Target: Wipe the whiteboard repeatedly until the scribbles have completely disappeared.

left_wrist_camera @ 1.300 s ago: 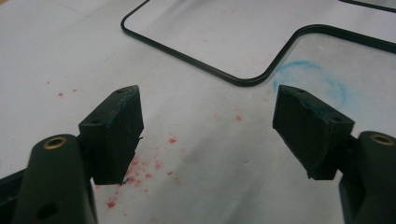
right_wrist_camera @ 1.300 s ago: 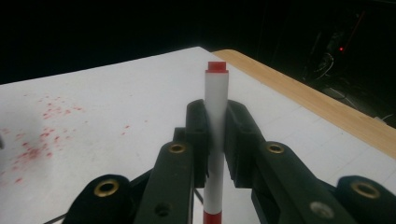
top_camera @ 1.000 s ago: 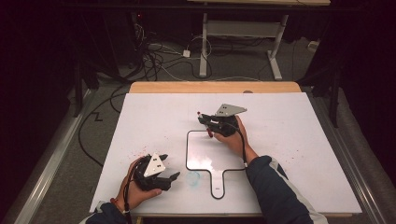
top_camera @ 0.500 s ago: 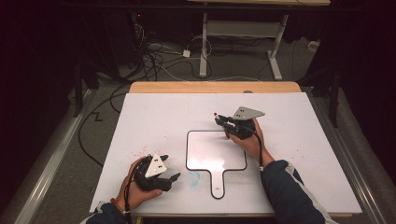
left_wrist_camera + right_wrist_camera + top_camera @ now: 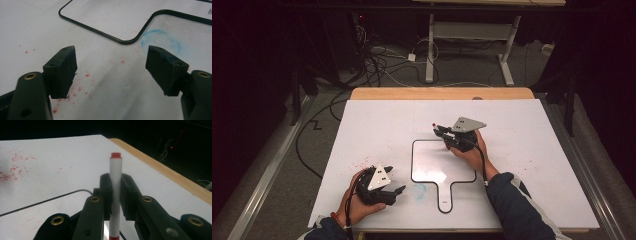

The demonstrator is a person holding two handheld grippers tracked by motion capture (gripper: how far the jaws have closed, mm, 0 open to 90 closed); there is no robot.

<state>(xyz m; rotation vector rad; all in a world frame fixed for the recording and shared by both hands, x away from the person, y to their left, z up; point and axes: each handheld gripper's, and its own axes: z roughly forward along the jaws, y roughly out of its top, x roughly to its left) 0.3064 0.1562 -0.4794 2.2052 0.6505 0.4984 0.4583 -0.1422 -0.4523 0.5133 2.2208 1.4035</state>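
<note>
Right gripper (image 5: 115, 195) clamped a marker (image 5: 115, 192); left gripper (image 5: 111, 71) stood wide and empty.

One white marker with red ends was gripped mid-barrel between the right jaws, over the far right corner of the one paddle-shaped board (image 5: 432, 160), probably so its tip could reach the surface for drawing. The left gripper (image 5: 382, 187) rested at the near left of the table (image 5: 377, 120), likely parked out of the way. Two grippers, one marker, one board.

Two hands, two grippers at the table

The left gripper (image 5: 398, 190) lay low in the left hand (image 5: 357, 202), jaws wide apart with nothing between them. The right gripper (image 5: 437, 130), held in the right hand (image 5: 469, 152), pointed leftward, jaws clamped on a pen (image 5: 115, 195).
</note>
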